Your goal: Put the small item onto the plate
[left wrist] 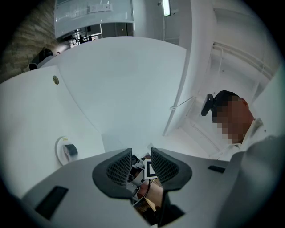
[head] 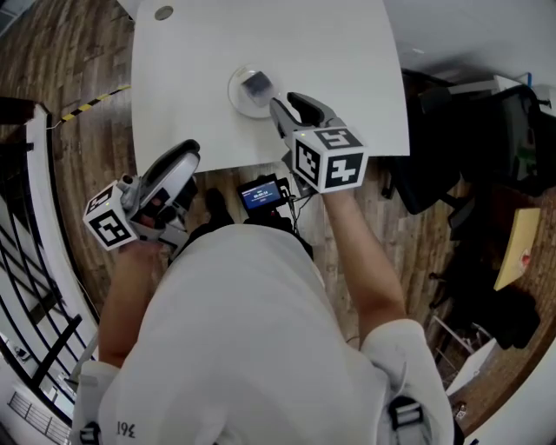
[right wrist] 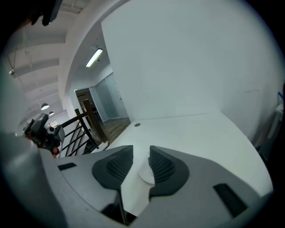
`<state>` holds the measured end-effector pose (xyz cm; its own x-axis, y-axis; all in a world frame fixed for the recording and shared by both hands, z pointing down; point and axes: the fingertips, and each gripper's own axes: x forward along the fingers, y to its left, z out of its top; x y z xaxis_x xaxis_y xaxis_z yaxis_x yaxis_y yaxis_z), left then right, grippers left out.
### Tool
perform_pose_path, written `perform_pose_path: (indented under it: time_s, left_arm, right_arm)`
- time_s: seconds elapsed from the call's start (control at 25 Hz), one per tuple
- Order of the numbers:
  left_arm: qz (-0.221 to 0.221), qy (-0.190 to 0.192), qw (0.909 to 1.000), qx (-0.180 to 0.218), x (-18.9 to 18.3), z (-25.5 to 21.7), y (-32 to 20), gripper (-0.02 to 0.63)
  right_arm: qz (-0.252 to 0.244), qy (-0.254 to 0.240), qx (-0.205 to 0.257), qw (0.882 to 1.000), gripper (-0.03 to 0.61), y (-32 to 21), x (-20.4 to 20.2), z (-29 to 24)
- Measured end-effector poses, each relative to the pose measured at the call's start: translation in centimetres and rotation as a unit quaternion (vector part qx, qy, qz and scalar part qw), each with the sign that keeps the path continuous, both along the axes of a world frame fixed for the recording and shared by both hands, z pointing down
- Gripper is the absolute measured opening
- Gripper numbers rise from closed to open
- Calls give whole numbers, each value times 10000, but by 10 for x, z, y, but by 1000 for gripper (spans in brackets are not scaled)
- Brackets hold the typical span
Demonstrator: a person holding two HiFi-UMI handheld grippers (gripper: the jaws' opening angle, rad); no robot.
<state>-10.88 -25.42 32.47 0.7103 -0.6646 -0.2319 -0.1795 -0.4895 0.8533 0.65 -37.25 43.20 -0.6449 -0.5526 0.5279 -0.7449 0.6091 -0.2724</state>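
I log: plate [head: 234,92], partly behind right gripper [head: 285,102]; small item [head: 257,84], blurred; right and left gripper [left wrist: 141,156] jaws released, empty; tabletop [head: 347,69] white; floor [head: 87,61] wood.

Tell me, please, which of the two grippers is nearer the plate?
The right gripper: its jaws reach over the white table beside the plate, while the left gripper is held back at its near edge.

Looks like an office: white rectangular desk [head: 347,78] with a round metal cable grommet [head: 163,13], brown wood-plank floor [head: 78,69], and a black office chair [head: 434,165] (only partly in view). Long ceiling strip light [right wrist: 94,58], glass-walled room [right wrist: 104,100], black metal railing [right wrist: 82,129].
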Motion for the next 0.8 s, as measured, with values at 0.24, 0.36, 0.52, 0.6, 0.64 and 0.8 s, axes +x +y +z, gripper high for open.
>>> perform_pose_path:
  time_s: [0.24,0.36,0.52,0.6,0.64,0.8]
  left_arm:
    - [164,65,9997,187,2,-13,12,137]
    - [255,95,9992,277,4,-19,18,137]
    - [419,117,9984,373,7,-25,28,137]
    - [490,116,9979,401,7,-28,32,137]
    - [531,119,9976,422,8,-29,33,137]
    - [784,177,9952,555,14,-34,33,133]
  right_arm:
    - [102,-340,180,9992,2,22,3,-36]
    - [135,-512,235,9983,2,32,4,-52]
    - [134,-664,372,9970,1,45,3,-74]
    - [123,-801,368,9960,2,50,0,-84]
    - [133,-891,354,9953,0,53,-1,-89]
    - [367,-1251,269,9911,0,56,7,-100]
